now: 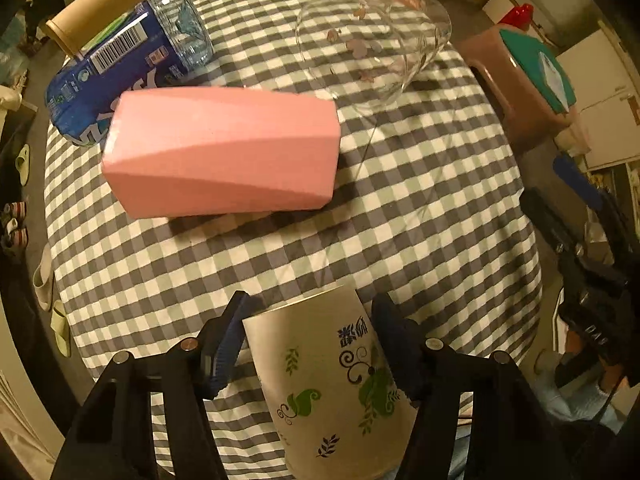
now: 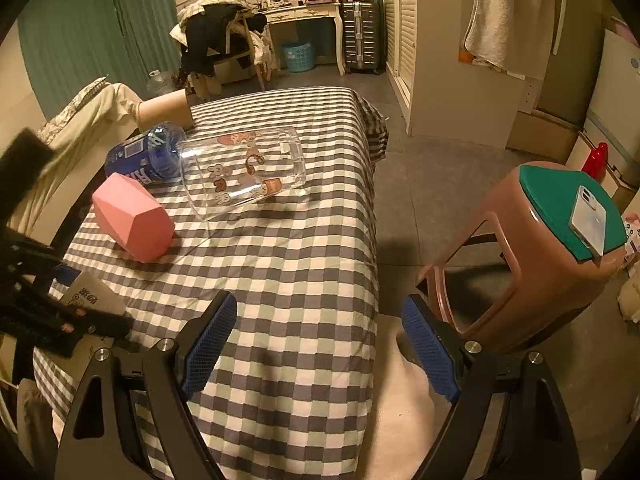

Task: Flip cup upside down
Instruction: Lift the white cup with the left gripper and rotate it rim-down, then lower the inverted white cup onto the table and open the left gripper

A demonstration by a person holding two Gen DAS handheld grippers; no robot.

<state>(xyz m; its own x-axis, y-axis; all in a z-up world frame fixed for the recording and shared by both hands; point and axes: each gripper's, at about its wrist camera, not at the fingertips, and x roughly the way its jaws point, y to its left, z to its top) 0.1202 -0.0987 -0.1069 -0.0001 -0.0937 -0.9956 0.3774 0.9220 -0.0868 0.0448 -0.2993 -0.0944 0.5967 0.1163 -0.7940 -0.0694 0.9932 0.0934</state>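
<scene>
A white paper cup (image 1: 328,376) with green leaf print sits between the fingers of my left gripper (image 1: 310,320), base end pointing away from the camera, held above the checkered tablecloth (image 1: 400,208). The jaws are shut on its sides. In the right wrist view the same cup (image 2: 92,294) shows at the far left, partly hidden by the left gripper. My right gripper (image 2: 318,332) is open and empty over the table's near right edge.
A pink faceted cup (image 1: 220,152), a clear glass cup with cartoon prints (image 1: 372,40), a blue-labelled plastic bottle (image 1: 120,68) and a tan paper cup (image 1: 92,8) all lie on their sides. A brown stool (image 2: 532,256) with a phone (image 2: 588,216) stands right of the table.
</scene>
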